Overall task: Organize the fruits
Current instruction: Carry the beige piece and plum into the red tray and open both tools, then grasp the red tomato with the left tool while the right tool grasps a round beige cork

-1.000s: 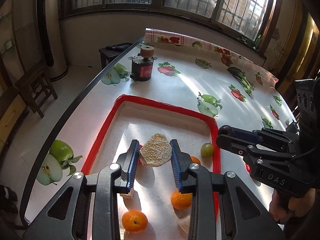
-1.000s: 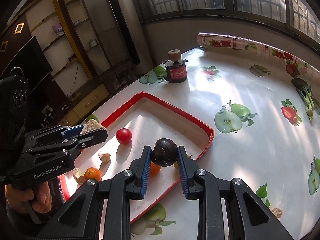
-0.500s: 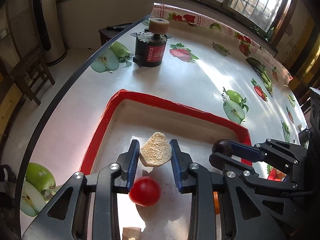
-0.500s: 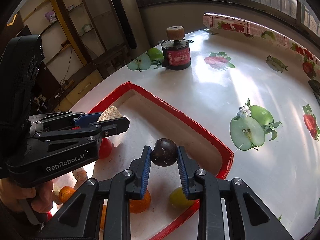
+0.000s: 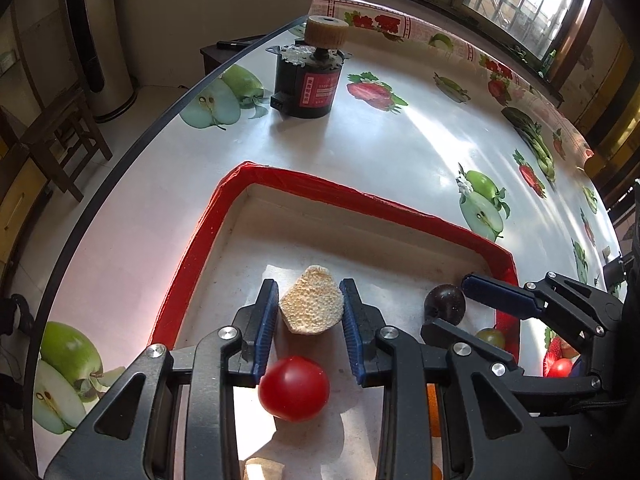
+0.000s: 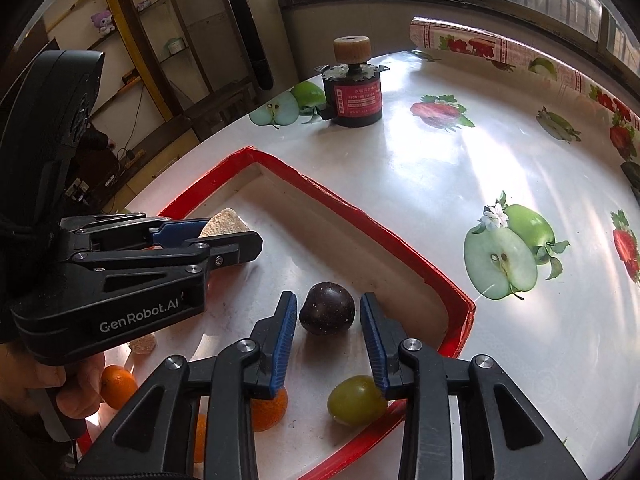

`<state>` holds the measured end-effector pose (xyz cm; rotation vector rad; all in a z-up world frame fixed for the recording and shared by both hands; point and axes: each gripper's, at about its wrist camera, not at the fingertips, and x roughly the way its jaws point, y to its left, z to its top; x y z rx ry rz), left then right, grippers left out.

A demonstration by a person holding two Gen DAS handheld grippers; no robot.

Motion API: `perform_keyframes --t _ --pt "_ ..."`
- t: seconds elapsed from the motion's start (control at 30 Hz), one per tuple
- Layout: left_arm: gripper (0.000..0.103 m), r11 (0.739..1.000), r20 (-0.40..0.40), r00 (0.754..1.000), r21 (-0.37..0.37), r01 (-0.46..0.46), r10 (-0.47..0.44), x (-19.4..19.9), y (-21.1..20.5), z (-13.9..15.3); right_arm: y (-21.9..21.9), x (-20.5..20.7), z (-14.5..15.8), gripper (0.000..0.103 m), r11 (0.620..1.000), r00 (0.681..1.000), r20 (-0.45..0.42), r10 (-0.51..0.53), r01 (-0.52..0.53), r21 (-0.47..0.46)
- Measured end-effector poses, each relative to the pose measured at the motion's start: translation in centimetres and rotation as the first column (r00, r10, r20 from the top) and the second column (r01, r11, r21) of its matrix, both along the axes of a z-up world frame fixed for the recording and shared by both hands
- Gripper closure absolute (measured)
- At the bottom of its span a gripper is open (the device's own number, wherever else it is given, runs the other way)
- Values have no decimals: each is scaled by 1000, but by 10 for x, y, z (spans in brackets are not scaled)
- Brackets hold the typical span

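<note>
While your left gripper [image 5: 310,312] clamps the rough beige piece [image 5: 312,305], your opening right gripper [image 6: 329,320] straddles the dark plum [image 6: 327,309], now resting free on the red-rimmed tray [image 6: 384,236].

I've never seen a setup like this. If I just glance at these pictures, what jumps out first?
Probably the red-rimmed tray on the fruit-print tablecloth, with small fruits inside. In it, the right gripper is opening around a dark plum that sits on the tray floor between its blue pads, while the left gripper pinches a pale, crumbly chunk just above a red tomato. Behind the tray stands a black cylinder with a red label.
</note>
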<state>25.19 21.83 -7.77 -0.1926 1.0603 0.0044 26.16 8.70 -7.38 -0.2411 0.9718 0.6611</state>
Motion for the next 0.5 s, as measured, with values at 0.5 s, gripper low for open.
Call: perform_keyframes --t 0.5 --pt "58 999 137 990 5 -41 40 -65 -16 47 -54 -51 50 51 995 995 90 -39 31 93"
